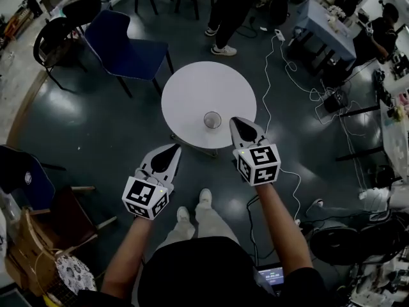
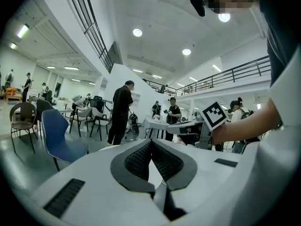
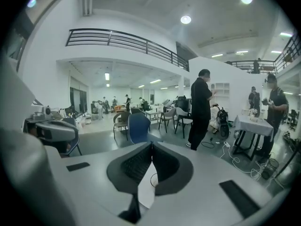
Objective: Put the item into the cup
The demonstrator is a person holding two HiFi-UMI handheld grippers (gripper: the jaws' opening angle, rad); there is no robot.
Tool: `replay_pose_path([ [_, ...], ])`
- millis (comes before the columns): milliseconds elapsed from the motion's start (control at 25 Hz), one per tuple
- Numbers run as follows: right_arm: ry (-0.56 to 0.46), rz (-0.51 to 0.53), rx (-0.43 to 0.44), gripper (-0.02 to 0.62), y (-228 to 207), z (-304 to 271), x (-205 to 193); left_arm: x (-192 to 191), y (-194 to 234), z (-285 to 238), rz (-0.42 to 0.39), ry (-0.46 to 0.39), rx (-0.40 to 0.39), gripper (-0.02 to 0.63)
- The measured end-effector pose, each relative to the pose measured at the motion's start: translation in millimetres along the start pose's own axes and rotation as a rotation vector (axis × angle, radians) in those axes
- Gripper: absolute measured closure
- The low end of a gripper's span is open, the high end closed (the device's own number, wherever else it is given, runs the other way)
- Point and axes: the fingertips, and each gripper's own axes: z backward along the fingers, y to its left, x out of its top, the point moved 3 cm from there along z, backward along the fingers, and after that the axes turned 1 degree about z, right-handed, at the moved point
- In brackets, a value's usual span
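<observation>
A small clear cup stands on the near part of the round white table. My right gripper hovers just right of the cup, shut, with nothing between its pads. In the right gripper view the jaws meet at their tips, and a bit of the cup's rim and white table show through the gap below. My left gripper hangs shut and empty off the table's near-left edge. Its closed jaws show in the left gripper view. No loose item shows on the table, and I cannot tell what the cup holds.
A blue chair and a black chair stand beyond the table at the left. A person's feet are at the far side. White cables trail over the floor at the right, near cluttered desks. A wooden chair is at the lower left.
</observation>
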Motion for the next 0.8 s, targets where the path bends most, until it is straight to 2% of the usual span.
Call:
replay_pose_path([
  [320,-0.092,-0.012,0.001,0.576,33.3,64.5,36.2,31.1,-23.3,27.6,-0.030,-0.050,-0.014,0.591],
  [800,-0.152,-0.014,-0.029,0.577,87.7,128.3,50.7,56.3,-47.3,77.8,-0.084,-0.122,-0.056,0.591],
])
